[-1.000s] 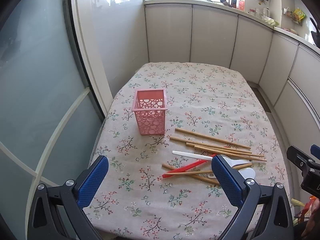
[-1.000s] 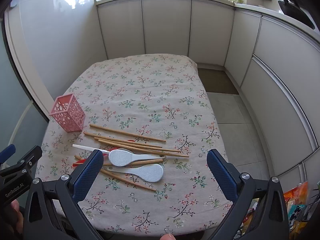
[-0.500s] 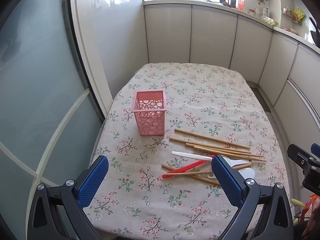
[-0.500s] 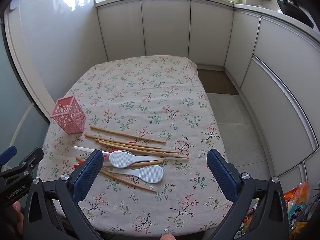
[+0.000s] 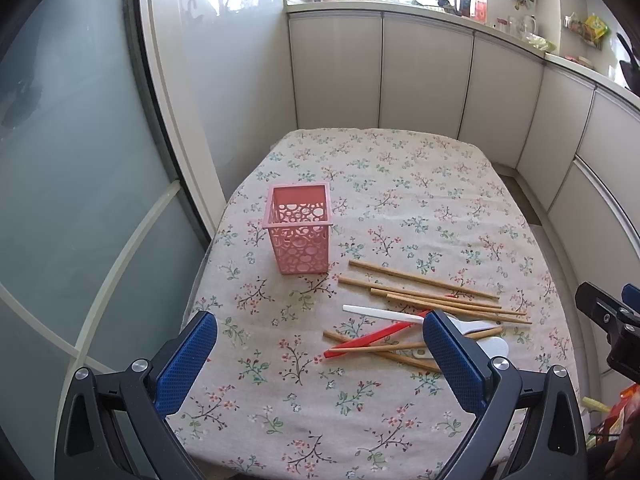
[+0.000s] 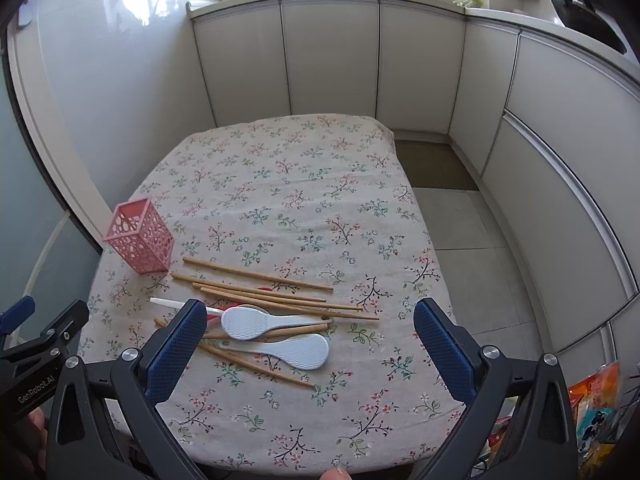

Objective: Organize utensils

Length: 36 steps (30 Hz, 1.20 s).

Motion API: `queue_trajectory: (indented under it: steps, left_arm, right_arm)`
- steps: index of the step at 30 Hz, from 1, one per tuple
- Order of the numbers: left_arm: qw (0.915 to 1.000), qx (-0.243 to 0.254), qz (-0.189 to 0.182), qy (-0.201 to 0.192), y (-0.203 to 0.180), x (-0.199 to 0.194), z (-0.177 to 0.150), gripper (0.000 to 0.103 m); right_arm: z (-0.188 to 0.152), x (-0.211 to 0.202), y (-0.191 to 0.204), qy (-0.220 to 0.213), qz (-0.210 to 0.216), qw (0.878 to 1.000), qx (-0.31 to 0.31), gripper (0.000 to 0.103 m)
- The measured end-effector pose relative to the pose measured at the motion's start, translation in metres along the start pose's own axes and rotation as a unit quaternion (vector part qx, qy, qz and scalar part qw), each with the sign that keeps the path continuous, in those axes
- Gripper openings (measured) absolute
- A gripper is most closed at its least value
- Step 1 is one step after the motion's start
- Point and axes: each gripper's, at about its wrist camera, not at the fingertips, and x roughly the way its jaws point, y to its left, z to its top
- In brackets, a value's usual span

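We counted two ribbed white rice paddles [image 6: 276, 336], one perforated pink holder [image 5: 300, 232] at ten o'clock — left gripper [image 5: 320, 354] and right gripper [image 6: 306, 338] both gaped, empty.

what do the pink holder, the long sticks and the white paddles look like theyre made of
Pink holder: seems moulded plastic, matte, walls pierced with round cut-outs.
Long sticks: likely bamboo or wood, tan, unvarnished look; grain too small to tell.
White paddles: probably plastic, smooth handles, heads covered in fine dimples.

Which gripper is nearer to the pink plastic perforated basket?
Left. The left gripper faces the pink plastic perforated basket directly; the right gripper hovers over the utensil pile, basket off to its left.
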Motion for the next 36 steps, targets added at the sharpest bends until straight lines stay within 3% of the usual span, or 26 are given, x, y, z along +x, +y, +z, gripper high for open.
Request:
queue_trajectory:
  steps: [36]
  left_arm:
    - [1.0,0.001,0.006,0.0,0.0042,-0.0004,0.002,0.103]
  right_arm:
    - [0.0026,0.0026,0.0058,0.003,0.0,1.0,-0.008,0.103]
